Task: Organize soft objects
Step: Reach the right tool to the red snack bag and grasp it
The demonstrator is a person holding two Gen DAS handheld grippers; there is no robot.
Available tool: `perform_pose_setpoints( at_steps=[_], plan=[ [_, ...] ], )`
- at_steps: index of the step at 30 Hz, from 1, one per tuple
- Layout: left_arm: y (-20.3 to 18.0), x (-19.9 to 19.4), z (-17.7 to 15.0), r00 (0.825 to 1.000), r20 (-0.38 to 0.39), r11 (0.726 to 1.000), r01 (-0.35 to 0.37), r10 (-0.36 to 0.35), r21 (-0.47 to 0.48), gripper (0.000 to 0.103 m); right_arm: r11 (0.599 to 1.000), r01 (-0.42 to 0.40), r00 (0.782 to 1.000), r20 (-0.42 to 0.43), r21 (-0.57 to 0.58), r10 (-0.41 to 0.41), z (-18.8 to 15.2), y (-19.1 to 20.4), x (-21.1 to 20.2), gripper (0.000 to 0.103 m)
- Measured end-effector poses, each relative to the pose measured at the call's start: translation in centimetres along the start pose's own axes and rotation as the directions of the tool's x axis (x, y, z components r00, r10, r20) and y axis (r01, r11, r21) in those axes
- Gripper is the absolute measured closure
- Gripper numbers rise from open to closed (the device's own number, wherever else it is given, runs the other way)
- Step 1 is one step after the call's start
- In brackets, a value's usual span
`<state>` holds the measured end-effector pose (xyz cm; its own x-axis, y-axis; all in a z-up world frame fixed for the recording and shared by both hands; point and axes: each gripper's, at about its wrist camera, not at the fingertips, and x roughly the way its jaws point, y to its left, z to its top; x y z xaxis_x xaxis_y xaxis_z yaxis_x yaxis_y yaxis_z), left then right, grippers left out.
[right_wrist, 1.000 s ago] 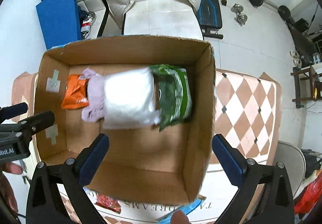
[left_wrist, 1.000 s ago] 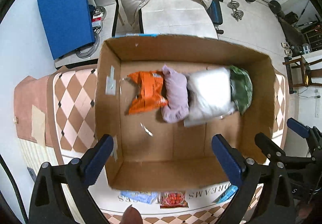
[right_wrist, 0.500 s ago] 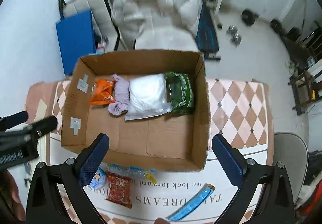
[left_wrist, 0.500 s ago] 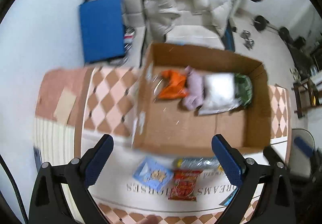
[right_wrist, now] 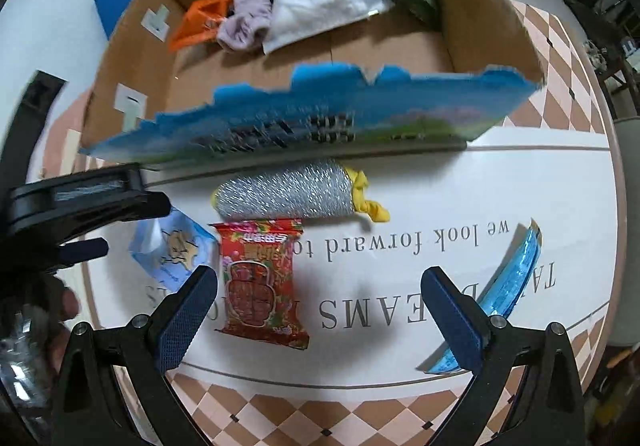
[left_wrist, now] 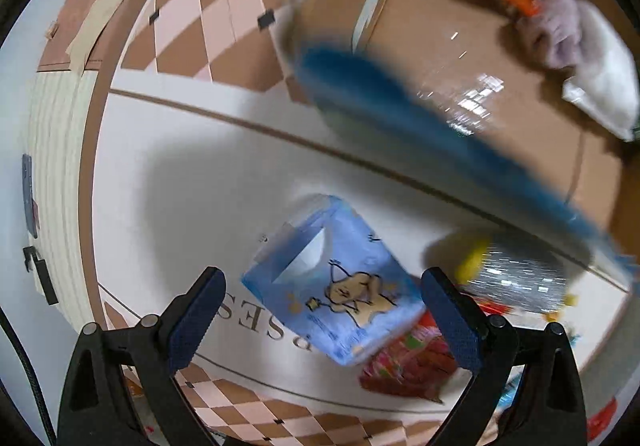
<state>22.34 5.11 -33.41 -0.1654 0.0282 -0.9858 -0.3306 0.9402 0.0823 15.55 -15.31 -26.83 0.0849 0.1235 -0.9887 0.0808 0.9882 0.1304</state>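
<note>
Both the left gripper (left_wrist: 320,318) and right gripper (right_wrist: 320,310) hang open over packets lying beside the cardboard box (right_wrist: 480,17).

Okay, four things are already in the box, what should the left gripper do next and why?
Probably lower the left gripper and close on the light blue pack: its fingers are open with the pack lying between them on the mat, outside the box.

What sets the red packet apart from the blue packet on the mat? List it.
The red packet is red with busy print; the blue packet is pale blue with a cartoon figure.
In the right wrist view the red packet lies fully visible, while the blue packet is partly hidden behind the left gripper.
The left gripper's open jaws frame the blue packet; the red one lies beside them.
Both lie flat outside the box.
</note>
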Motion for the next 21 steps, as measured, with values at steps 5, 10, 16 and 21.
perform_pose_setpoints(
  at_steps=[5,10,16,21],
  plan=[
    [0.2,2.1,-1.4,0.998,-0.003,0.995,-0.063,0.063,0.071,0.003,1.000,0.007,1.000,-0.018,-0.006,-0.007,-0.5,0.6,1.3,0.000],
    [2.5,1.6,-3.4,0.992,0.026,0.980,-0.128,0.126,0.153,0.003,0.999,0.001,0.998,-0.059,-0.037,-0.003,-0.7,2.0,2.8,0.000],
    [7.6,0.7,-4.8,0.999,-0.031,0.999,-0.007,0.009,0.046,0.004,0.998,-0.002,0.994,-0.114,-0.065,-0.006,-0.7,4.5,5.9,0.000],
    [8.4,1.9,-4.5,0.967,-0.116,0.972,0.214,-0.225,-0.102,0.005,0.997,0.015,0.983,-0.179,-0.073,-0.028,-1.0,5.4,8.5,0.023]
  ],
)
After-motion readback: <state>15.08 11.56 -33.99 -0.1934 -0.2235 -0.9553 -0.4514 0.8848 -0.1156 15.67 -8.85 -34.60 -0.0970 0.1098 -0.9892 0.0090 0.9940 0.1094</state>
